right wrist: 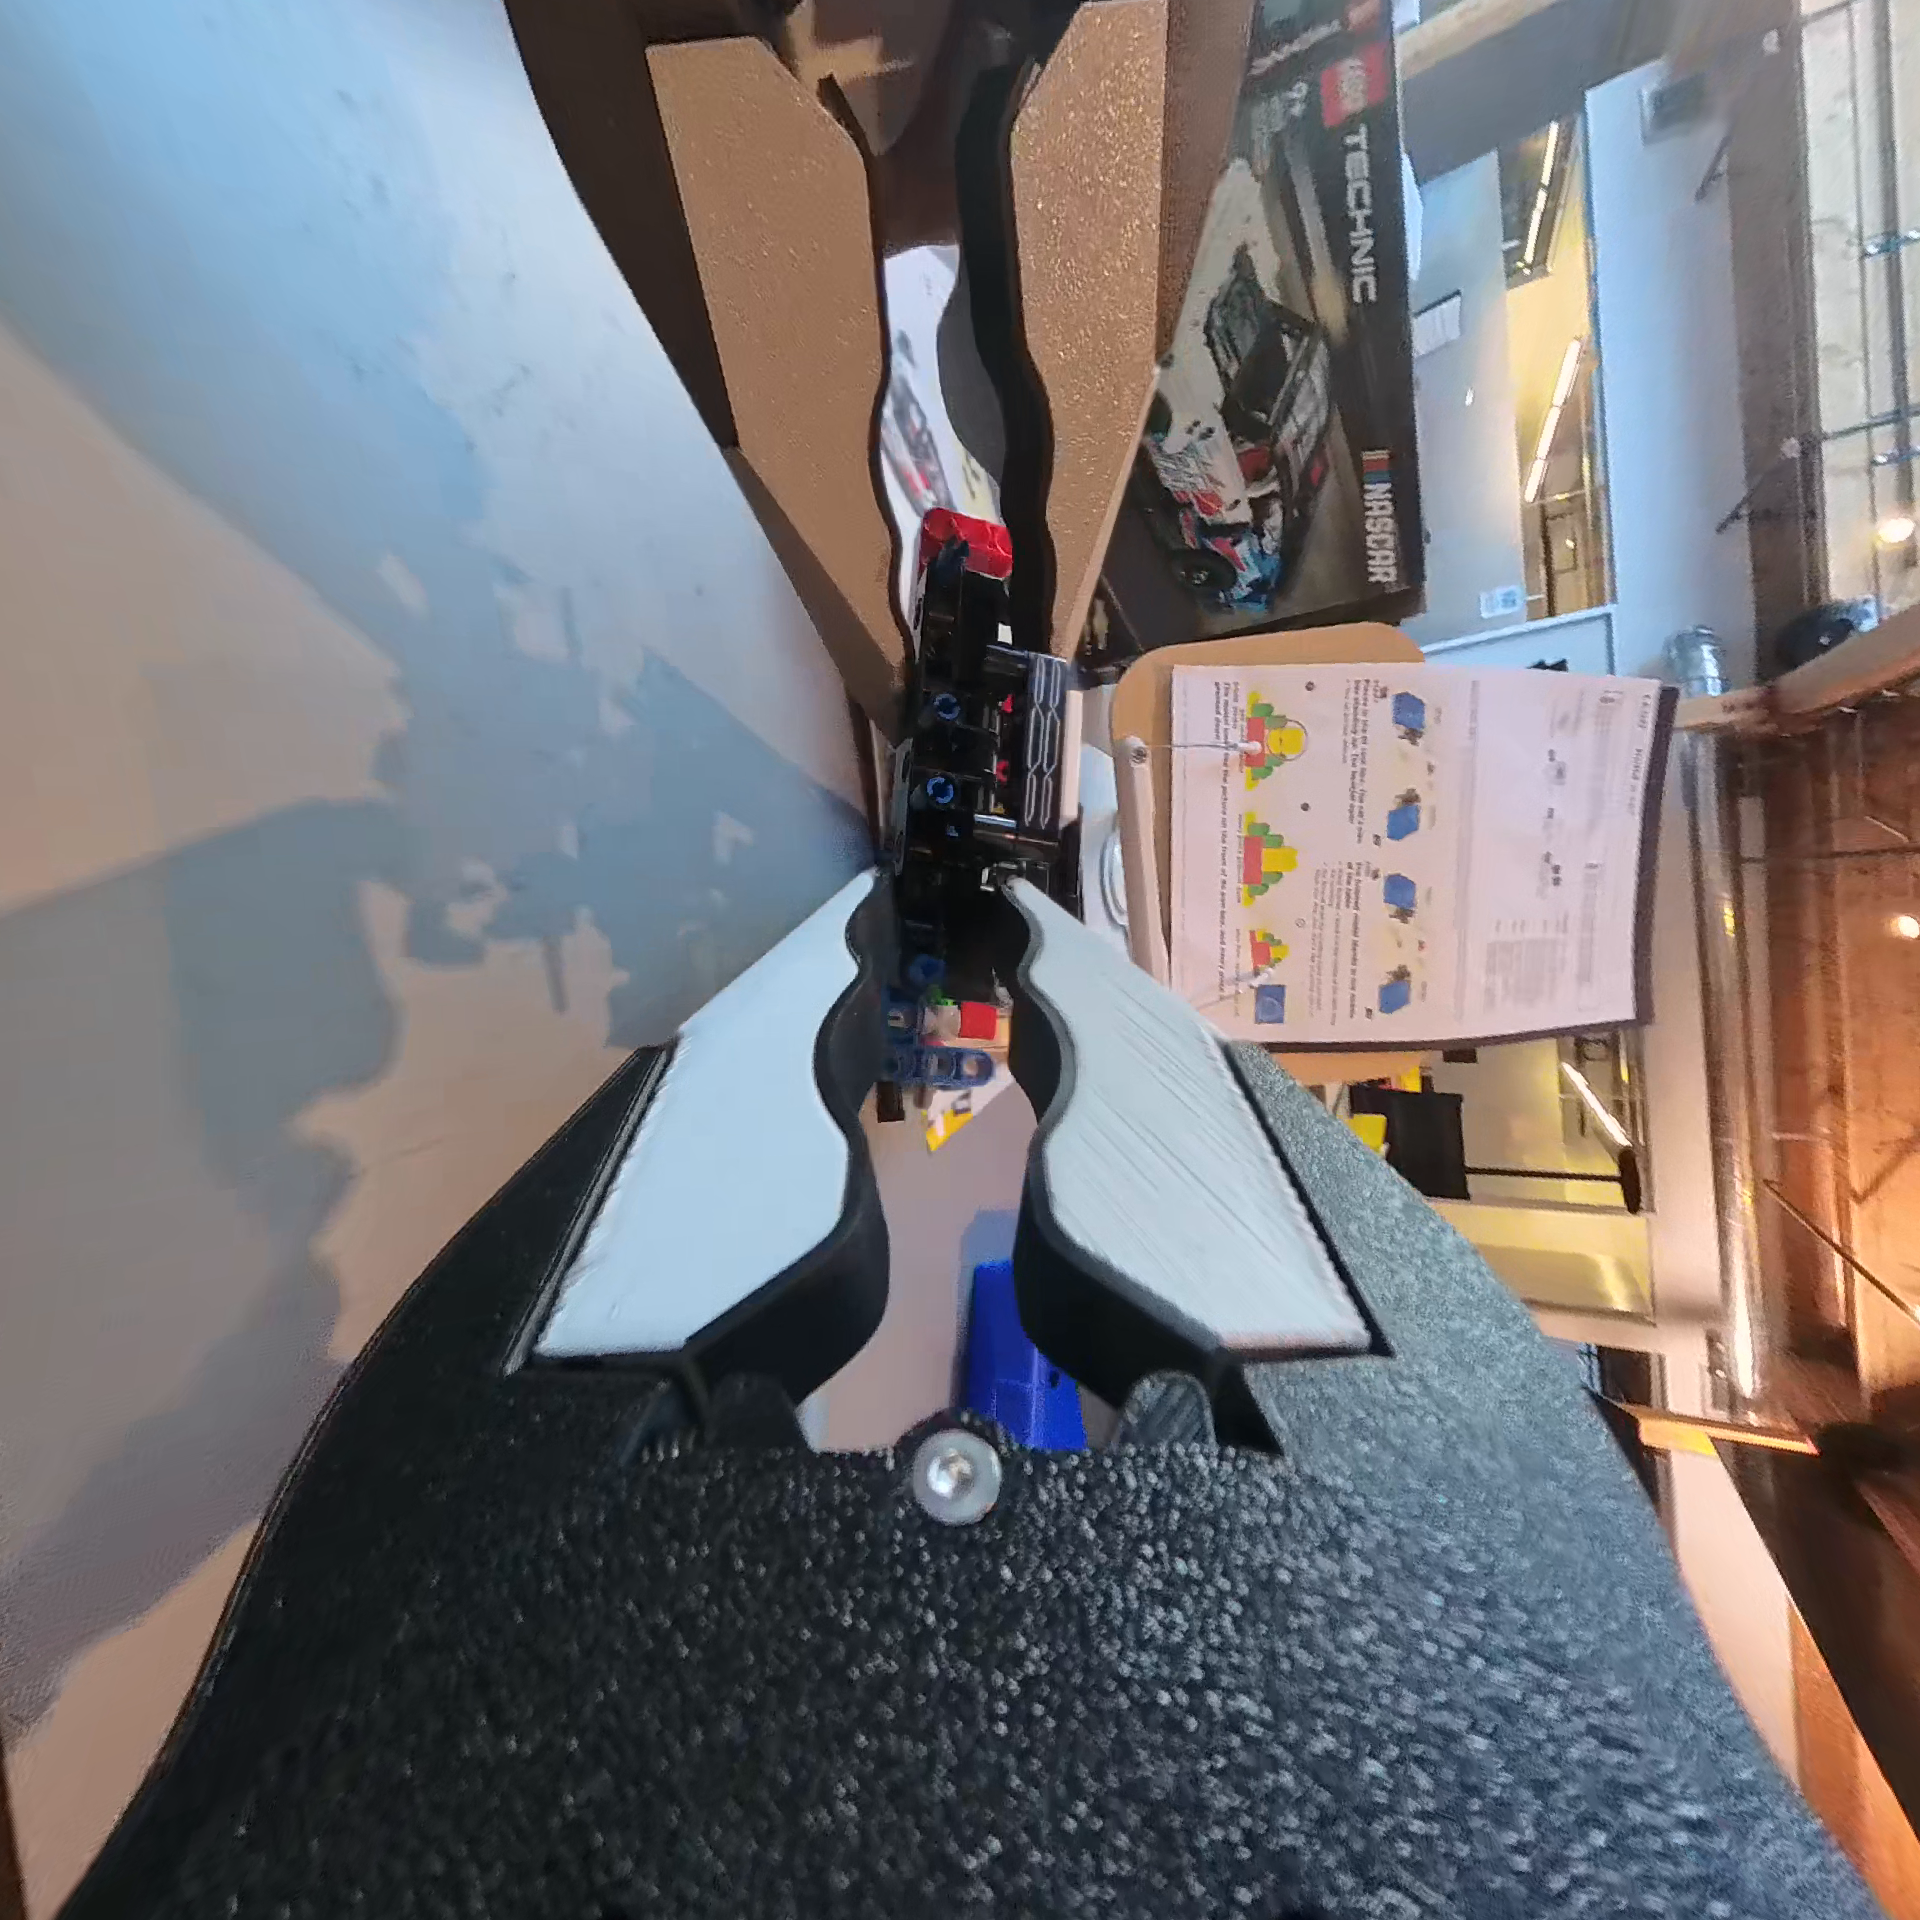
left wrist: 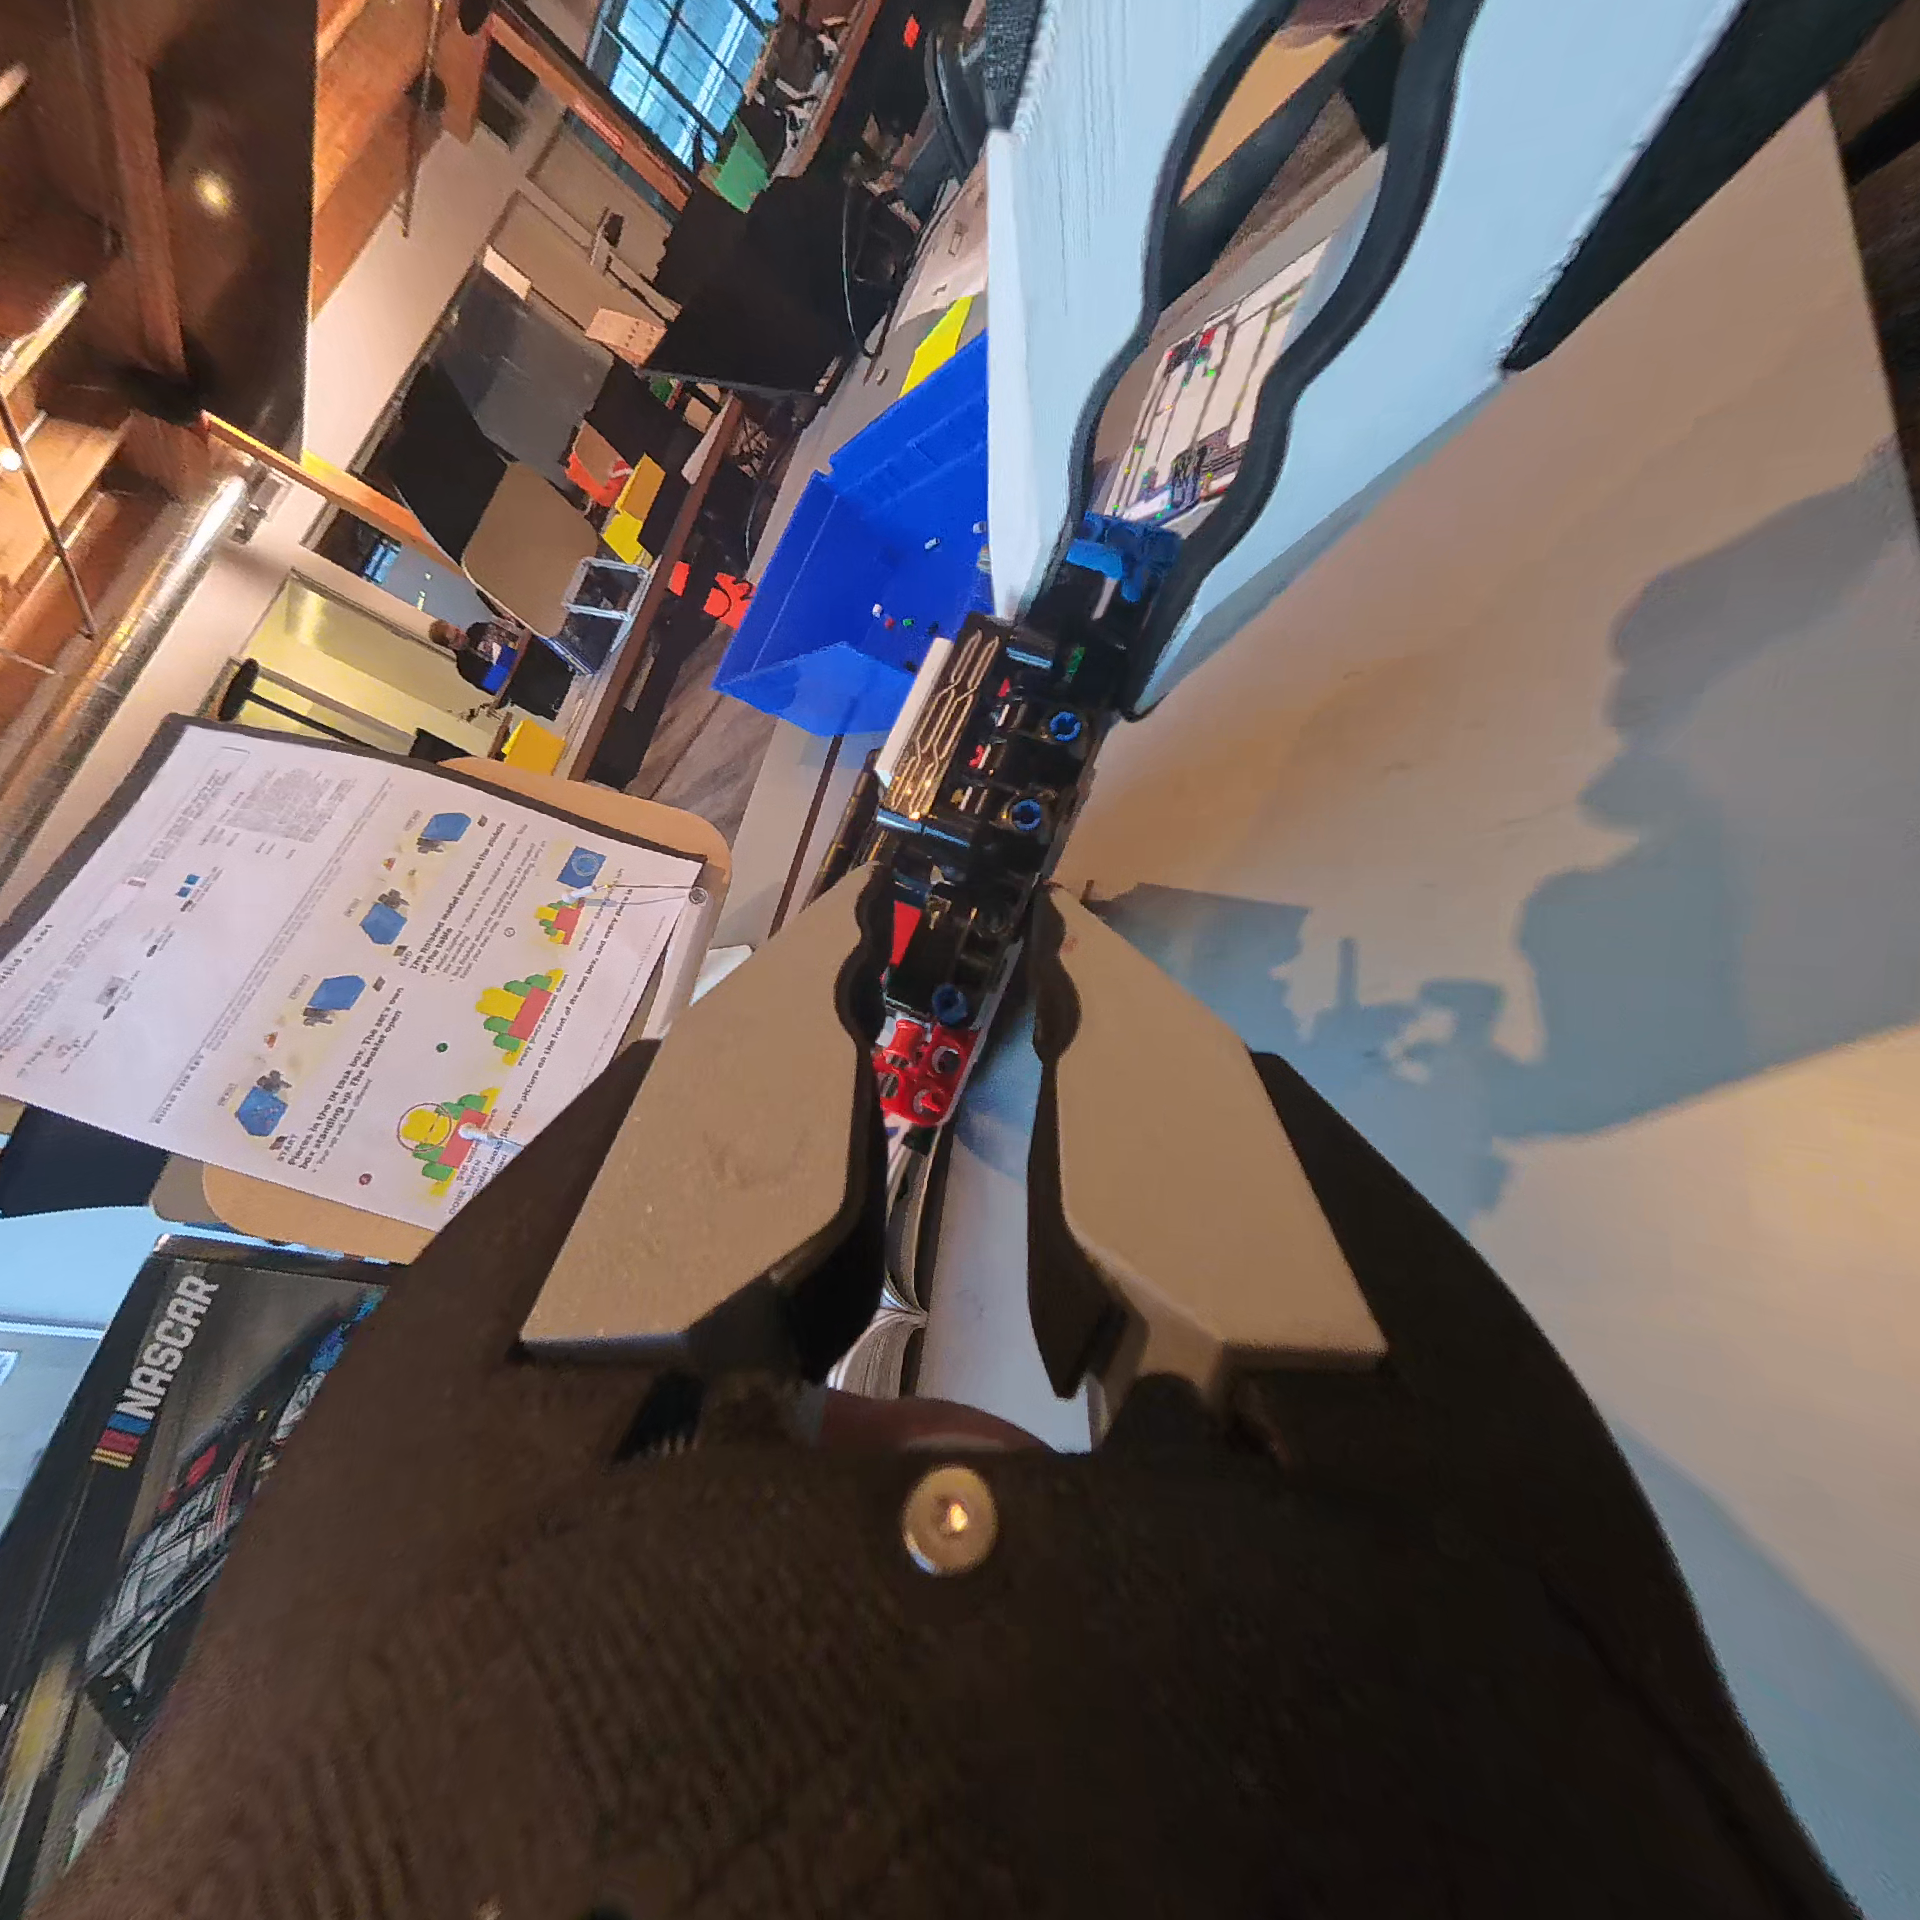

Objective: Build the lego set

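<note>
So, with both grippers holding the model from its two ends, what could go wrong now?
1. The left gripper and right gripper clamp opposite ends of the long black model; twisting or pulling unevenly could split it.
2. The red piece and blue piece sit at the ends between the fingers; squeezing might pop them off.
3. The model appears to be off the table, so a slip would likely drop it.

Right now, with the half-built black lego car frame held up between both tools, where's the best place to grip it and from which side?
Grip the lego car frame at its two narrow ends, coming in along its length from opposite sides, as both do now: the left hand-held gripper on the red-piece end, the right hand-held gripper on the blue-piece end. The frame is long and slim, so the flat sides fit between the fingers and the middle stays free.
</note>
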The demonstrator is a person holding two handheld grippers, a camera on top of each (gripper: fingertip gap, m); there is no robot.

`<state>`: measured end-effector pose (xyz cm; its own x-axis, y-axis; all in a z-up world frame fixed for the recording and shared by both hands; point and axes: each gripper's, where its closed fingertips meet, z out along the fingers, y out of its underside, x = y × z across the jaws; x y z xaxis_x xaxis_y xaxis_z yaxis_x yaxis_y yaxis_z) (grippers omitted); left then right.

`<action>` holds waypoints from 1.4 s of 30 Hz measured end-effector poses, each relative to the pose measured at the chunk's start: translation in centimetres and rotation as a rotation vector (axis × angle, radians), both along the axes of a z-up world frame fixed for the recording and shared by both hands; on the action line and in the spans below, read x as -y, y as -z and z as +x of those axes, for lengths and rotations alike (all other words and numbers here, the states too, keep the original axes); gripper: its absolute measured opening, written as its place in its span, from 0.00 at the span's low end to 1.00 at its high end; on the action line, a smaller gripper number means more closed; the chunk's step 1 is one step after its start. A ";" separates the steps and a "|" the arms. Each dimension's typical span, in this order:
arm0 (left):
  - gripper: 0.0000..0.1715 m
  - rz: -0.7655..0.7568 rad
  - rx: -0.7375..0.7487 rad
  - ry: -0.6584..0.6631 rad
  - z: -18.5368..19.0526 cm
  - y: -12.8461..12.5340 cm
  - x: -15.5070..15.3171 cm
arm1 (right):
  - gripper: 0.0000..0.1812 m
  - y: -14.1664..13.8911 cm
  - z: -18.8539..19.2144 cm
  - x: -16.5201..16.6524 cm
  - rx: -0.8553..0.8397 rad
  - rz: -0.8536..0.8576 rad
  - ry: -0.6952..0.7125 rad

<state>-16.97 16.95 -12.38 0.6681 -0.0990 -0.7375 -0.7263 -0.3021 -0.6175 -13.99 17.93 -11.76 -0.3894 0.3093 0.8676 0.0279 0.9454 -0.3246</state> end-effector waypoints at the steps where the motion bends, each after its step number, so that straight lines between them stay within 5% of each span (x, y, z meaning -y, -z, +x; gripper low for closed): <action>1: 0.13 -0.003 0.005 0.004 -0.1 0.2 0.0 | 0.09 0.2 0.0 0.0 0.013 -0.006 -0.010; 11: 0.13 0.075 0.000 0.010 -0.7 0.7 1.1 | 0.10 0.5 -0.4 1.3 -0.042 -0.238 -0.033; 15: 0.13 0.151 -0.001 0.084 -0.1 -0.3 3.0 | 0.07 -1.8 1.3 3.2 -0.116 -0.434 -0.071; 20: 0.13 0.185 0.113 0.117 -0.5 0.8 5.9 | 0.21 -1.9 2.6 4.8 -0.033 -0.620 -0.154; 23: 0.13 0.190 0.124 0.100 -0.6 0.8 6.7 | 0.29 0.3 1.3 5.9 0.023 -0.563 -0.160; 30: 0.13 0.166 0.107 0.121 -0.1 0.5 7.2 | 0.22 -0.4 -0.4 6.9 -0.193 -0.287 -0.203; 42: 0.13 0.154 0.175 0.054 -1.1 0.6 6.4 | 0.18 -0.5 -1.2 6.6 -0.137 -0.210 -0.204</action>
<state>-18.11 10.59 -13.00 0.7841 -0.0334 -0.6197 -0.6164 -0.1578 -0.7715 -15.17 11.30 -11.24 -0.3458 0.4150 0.8415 -0.2127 0.8389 -0.5011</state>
